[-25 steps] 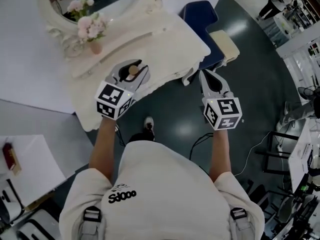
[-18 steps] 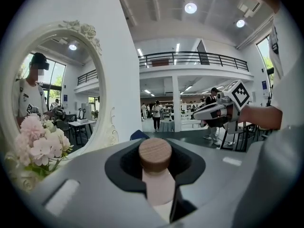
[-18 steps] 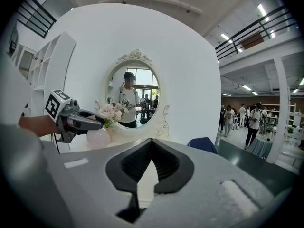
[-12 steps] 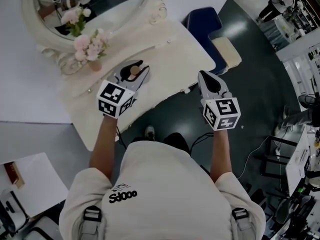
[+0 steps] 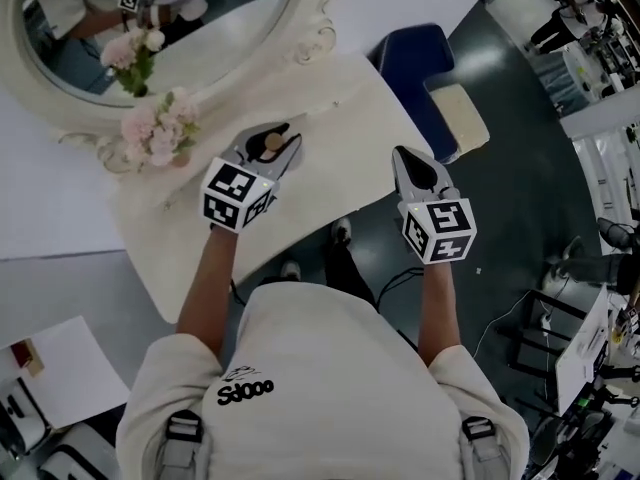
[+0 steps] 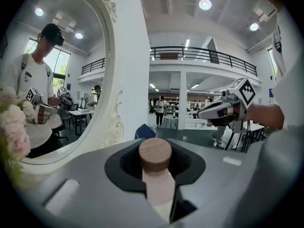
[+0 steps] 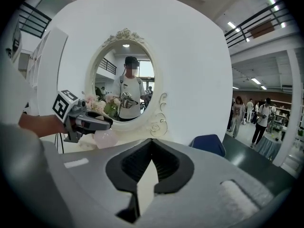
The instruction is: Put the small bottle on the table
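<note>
A small pink bottle with a round wooden cap (image 6: 155, 152) stands upright between the jaws of my left gripper (image 6: 155, 144), which is shut on its neck. In the head view the left gripper (image 5: 278, 134) holds the bottle (image 5: 270, 142) above the cream dressing table (image 5: 335, 93), near the flowers. My right gripper (image 5: 399, 153) hovers by the table's front right edge, shut with nothing in it; its tips (image 7: 152, 140) meet. From the right gripper view the left gripper (image 7: 88, 120) shows with the pink bottle body (image 7: 105, 138) under it.
An oval mirror in an ornate white frame (image 5: 300, 23) stands at the table's back. A vase of pink flowers (image 5: 158, 136) sits left of the left gripper. A blue chair (image 5: 418, 56) with a beige cushion (image 5: 460, 110) stands to the right.
Both grippers have come further in over the table, the left one still carrying the bottle. The mirror and flowers have slid down and to the left in the head view.
</note>
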### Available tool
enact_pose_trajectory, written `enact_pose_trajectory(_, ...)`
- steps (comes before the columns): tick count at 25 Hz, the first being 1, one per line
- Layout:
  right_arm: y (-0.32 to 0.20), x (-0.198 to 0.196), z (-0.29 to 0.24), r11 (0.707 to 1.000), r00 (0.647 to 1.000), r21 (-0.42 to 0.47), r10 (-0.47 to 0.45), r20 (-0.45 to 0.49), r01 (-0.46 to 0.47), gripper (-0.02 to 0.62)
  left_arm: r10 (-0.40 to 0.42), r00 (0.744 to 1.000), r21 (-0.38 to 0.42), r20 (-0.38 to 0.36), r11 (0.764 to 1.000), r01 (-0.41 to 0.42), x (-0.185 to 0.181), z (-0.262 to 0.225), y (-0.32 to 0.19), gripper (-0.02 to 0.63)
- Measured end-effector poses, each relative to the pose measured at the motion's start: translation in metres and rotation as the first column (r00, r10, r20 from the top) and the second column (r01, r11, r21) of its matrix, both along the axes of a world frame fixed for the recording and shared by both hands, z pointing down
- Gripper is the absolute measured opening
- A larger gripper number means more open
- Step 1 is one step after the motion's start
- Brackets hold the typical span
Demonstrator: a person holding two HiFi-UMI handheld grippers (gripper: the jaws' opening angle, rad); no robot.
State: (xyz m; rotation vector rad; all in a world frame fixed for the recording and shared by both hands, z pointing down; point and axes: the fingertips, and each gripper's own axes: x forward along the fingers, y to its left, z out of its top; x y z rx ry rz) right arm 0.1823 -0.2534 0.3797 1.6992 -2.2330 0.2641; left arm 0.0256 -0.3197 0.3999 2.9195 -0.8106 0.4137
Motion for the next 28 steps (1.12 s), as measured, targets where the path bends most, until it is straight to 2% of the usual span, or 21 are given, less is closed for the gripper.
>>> enact_pose_trajectory(7,-0.062,0.03,0.02,0.998,0.999,-0.056,-0.033,0.012,0.034,0.002,0.016,0.999,-0.039,0.03,0.999,-0.015,0.046,0.029,-0.048,0.12)
enact_pose_trajectory(13,-0.093,0.056,0.043,0.993,0.999,-0.107,-0.037,0.02,0.039,0.002,0.036,0.998,-0.105,0.048,0.994,-0.031,0.079,0.068,-0.075,0.12)
enact_pose_trajectory(28,-0.108,0.097,0.09,0.977,0.999,-0.213,-0.029,0.019,0.032,0.002,0.086,0.992,-0.204,0.096,0.977,-0.065,0.14,0.162,-0.094,0.12)
